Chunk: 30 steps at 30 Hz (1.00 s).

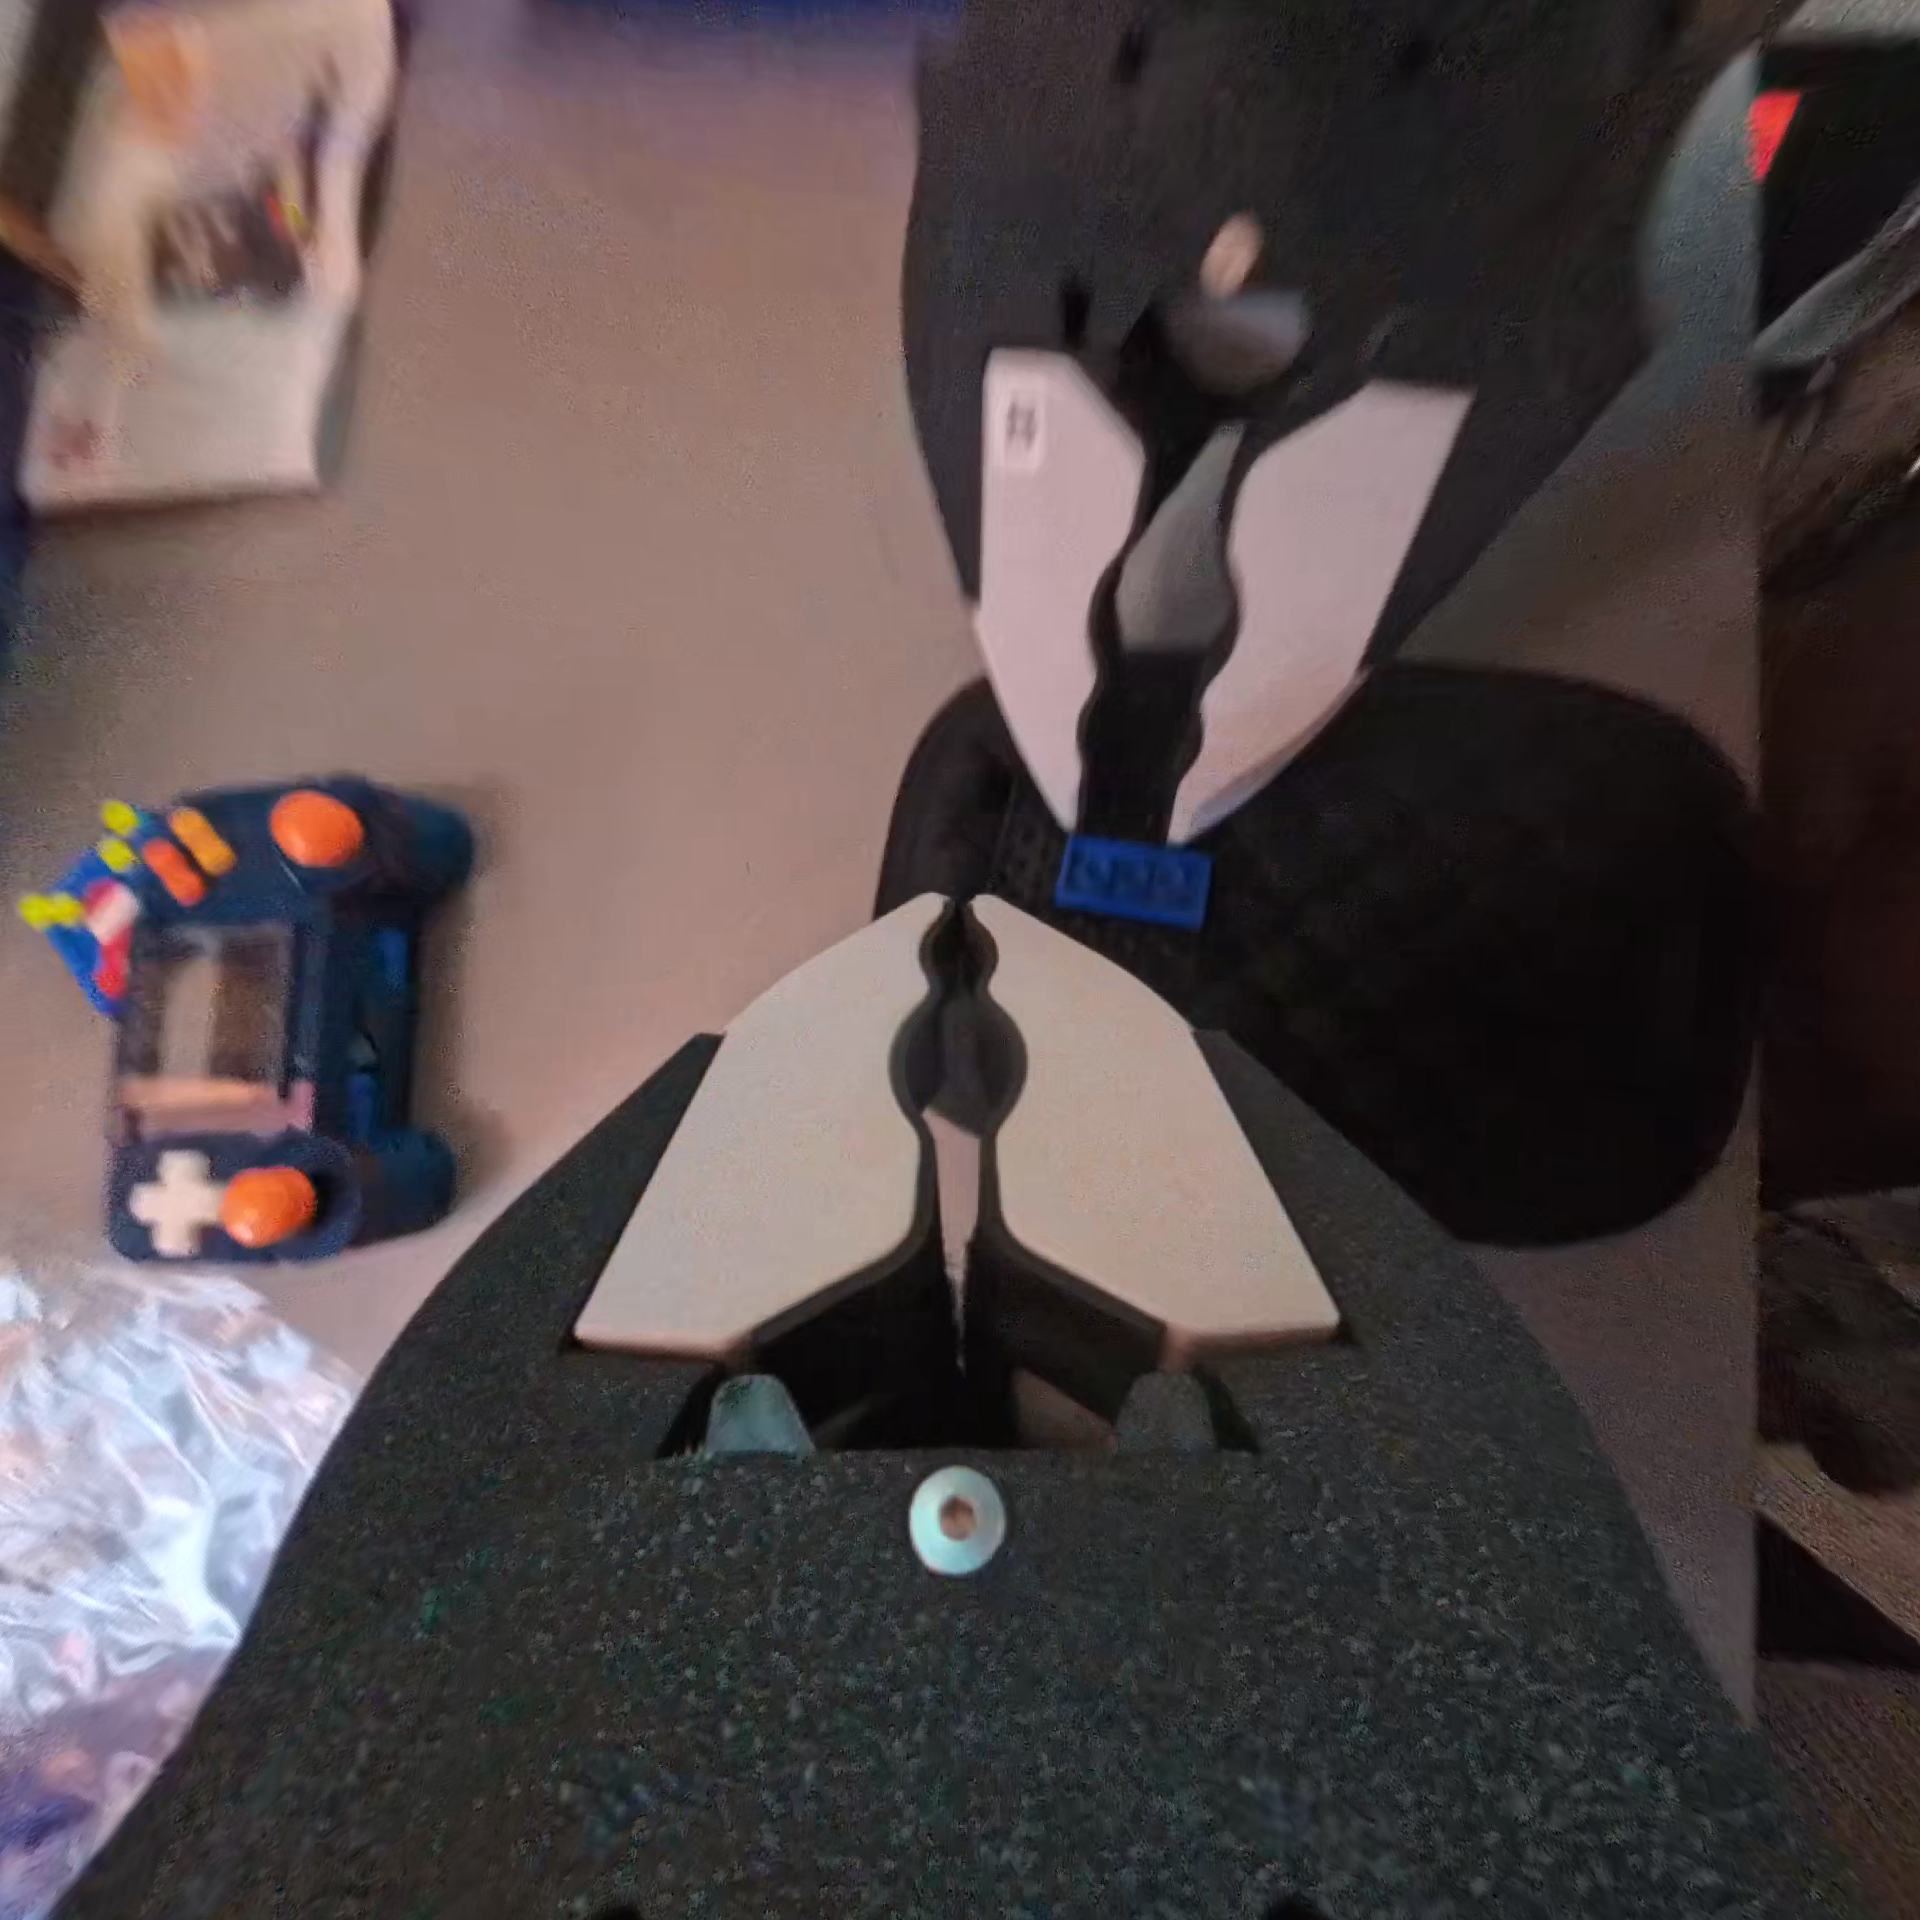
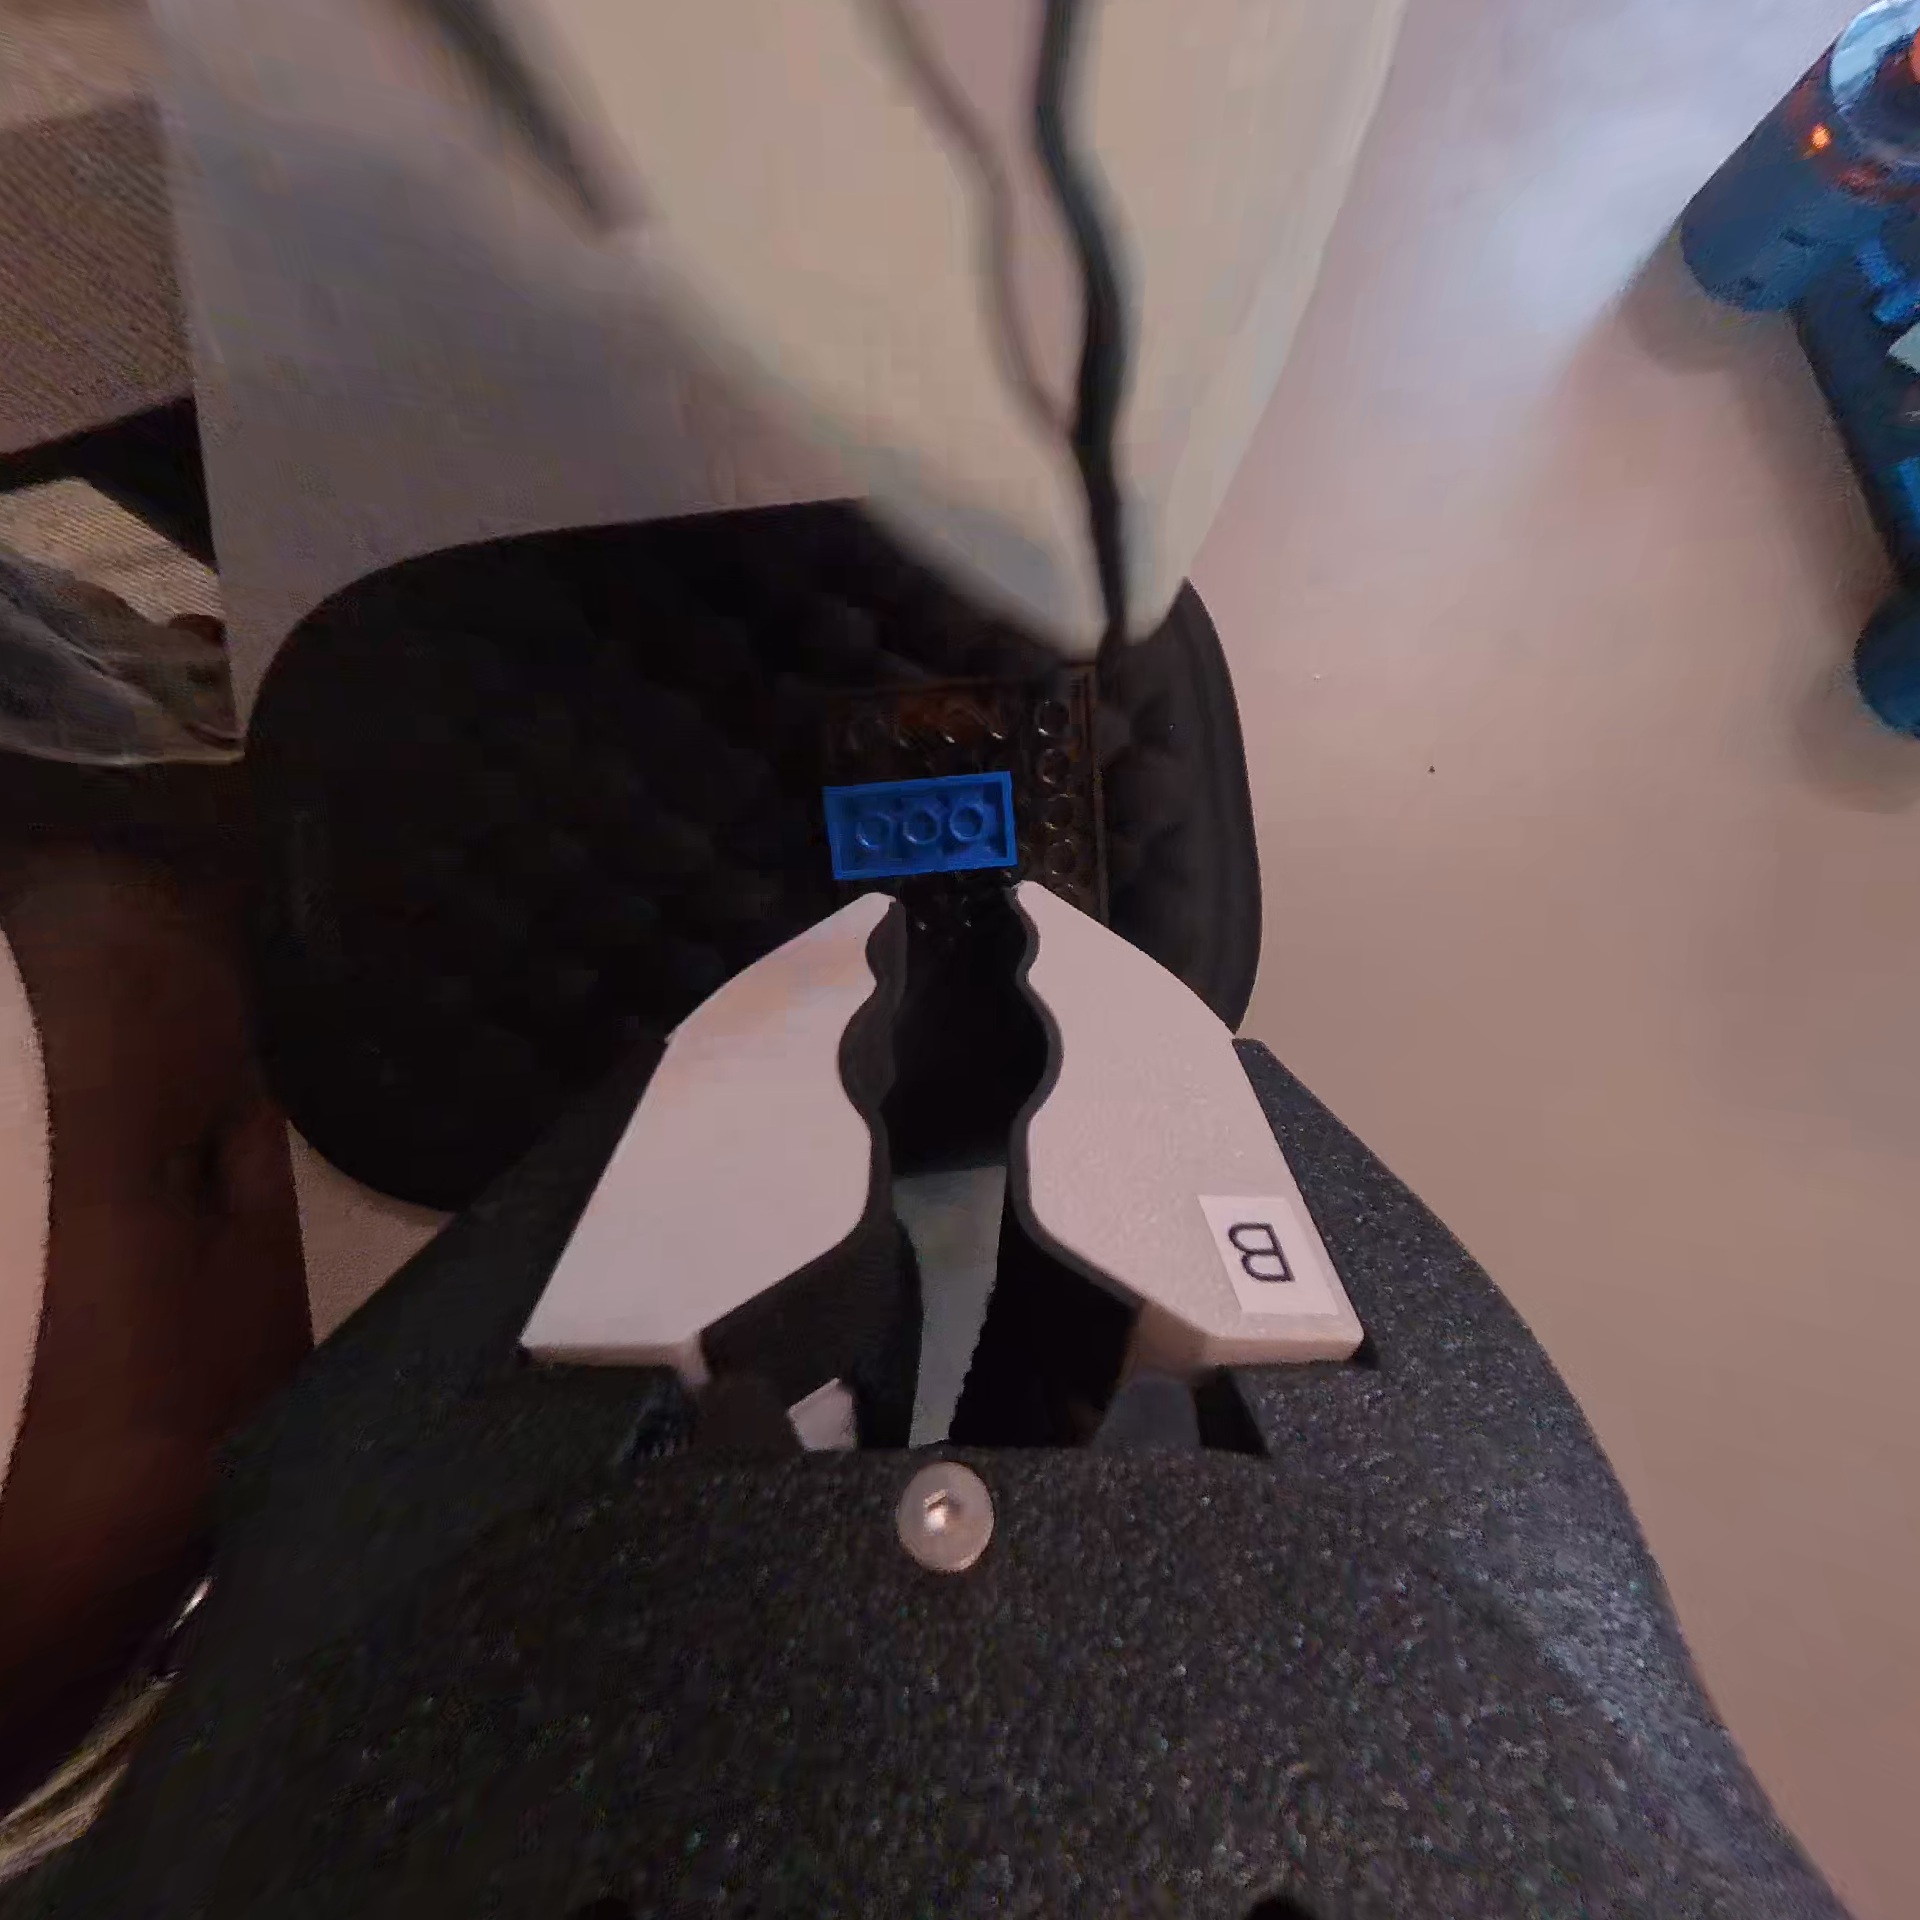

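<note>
While our left gripper [image 1: 961,906], clenched empty, pins the black studded plate [image 2: 1060,790], our right gripper [image 2: 956,899] hangs released by the blue brick [image 2: 920,826].

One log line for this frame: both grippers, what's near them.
left gripper: shut, empty | right gripper: open, empty, tips at dark studded plate | blue brick: on plate, between grippers | black pad: under plate

My right gripper [image 2: 956,904] parted just short of a small blue three-stud brick [image 2: 920,826], lying flat on a black studded plate [image 2: 1060,790], my left gripper [image 1: 961,909] closed, empty, just beside it
</note>
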### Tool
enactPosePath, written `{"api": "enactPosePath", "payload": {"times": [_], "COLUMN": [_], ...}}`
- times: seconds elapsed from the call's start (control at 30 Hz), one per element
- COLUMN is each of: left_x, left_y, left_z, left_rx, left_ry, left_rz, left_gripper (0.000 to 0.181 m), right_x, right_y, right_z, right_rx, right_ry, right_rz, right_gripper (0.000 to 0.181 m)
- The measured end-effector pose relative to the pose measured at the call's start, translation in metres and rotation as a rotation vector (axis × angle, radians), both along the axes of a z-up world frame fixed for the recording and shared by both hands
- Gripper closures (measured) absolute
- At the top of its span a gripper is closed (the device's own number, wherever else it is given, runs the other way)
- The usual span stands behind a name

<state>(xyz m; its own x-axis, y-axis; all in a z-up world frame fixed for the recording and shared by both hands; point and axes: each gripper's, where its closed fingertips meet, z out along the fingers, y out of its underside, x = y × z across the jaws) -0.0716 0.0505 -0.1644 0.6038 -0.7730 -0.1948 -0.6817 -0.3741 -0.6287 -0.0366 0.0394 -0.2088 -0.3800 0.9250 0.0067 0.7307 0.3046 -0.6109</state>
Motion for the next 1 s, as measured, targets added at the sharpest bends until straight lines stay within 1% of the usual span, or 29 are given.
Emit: {"api": "enactPosePath", "payload": {"times": [0.03, 0.07, 0.1, 0.13, 0.2, 0.23, 0.3, 0.4, 0.57, 0.67, 0.73, 0.83, 0.9, 1.0], "left_x": [-0.005, 0.0, 0.013, 0.022, 0.026, 0.029, 0.033, 0.033, 0.032, 0.032, 0.033, 0.035, 0.036, 0.037], "left_y": [-0.009, -0.014, -0.016, -0.017, -0.015, -0.014, -0.015, -0.014, -0.014, -0.015, -0.014, -0.014, -0.015, -0.015], "left_z": [-0.012, -0.015, -0.011, -0.01, -0.02, -0.023, -0.033, -0.041, -0.043, -0.043, -0.043, -0.042, -0.04, -0.038], "left_rx": [-0.075, -0.076, -0.033, -0.01, -0.02, -0.018, -0.08, -0.124, -0.171, -0.182, -0.155, -0.104, -0.065, -0.061], "left_ry": [-0.022, -0.072, -0.129, -0.132, -0.023, 0.001, 0.032, 0.101, 0.135, 0.138, 0.089, -0.084, -0.103, -0.125], "left_rz": [0.009, 0.003, -0.024, -0.038, -0.064, -0.081, -0.111, -0.15, -0.183, -0.174, -0.184, -0.137, -0.132, -0.103], "left_gripper": [0.179, 0.168, 0.155, 0.152, 0.147, 0.144, 0.146, 0.147, 0.148, 0.148, 0.149, 0.15, 0.151, 0.152], "right_x": [0.0, 0.0, 0.0, -0.001, -0.001, -0.001, -0.001, -0.001, -0.001, -0.001, -0.001, -0.001, 0.0, 0.0], "right_y": [0.0, 0.0, 0.0, 0.0, 0.0, 0.0, 0.001, 0.001, 0.001, 0.001, 0.001, 0.0, -0.001, -0.001], "right_z": [0.001, 0.001, 0.001, 0.002, 0.003, 0.003, 0.003, 0.003, 0.003, 0.002, 0.001, 0.0, -0.001, -0.001], "right_rx": [0.051, 0.06, 0.008, -0.024, -0.057, -0.065, -0.09, -0.064, -0.083, -0.092, -0.079, -0.078, -0.067, -0.029], "right_ry": [0.016, 0.029, 0.021, 0.019, 0.03, 0.035, 0.03, 0.015, 0.035, 0.044, 0.051, 0.064, 0.067, 0.066], "right_rz": [0.023, 0.038, 0.019, 0.027, 0.059, 0.076, 0.082, 0.097, 0.07, 0.05, 0.039, 0.002, -0.011, -0.022], "right_gripper": [0.163, 0.163, 0.163, 0.164, 0.164, 0.164, 0.167, 0.167, 0.167, 0.167, 0.166, 0.166, 0.166, 0.166]}}
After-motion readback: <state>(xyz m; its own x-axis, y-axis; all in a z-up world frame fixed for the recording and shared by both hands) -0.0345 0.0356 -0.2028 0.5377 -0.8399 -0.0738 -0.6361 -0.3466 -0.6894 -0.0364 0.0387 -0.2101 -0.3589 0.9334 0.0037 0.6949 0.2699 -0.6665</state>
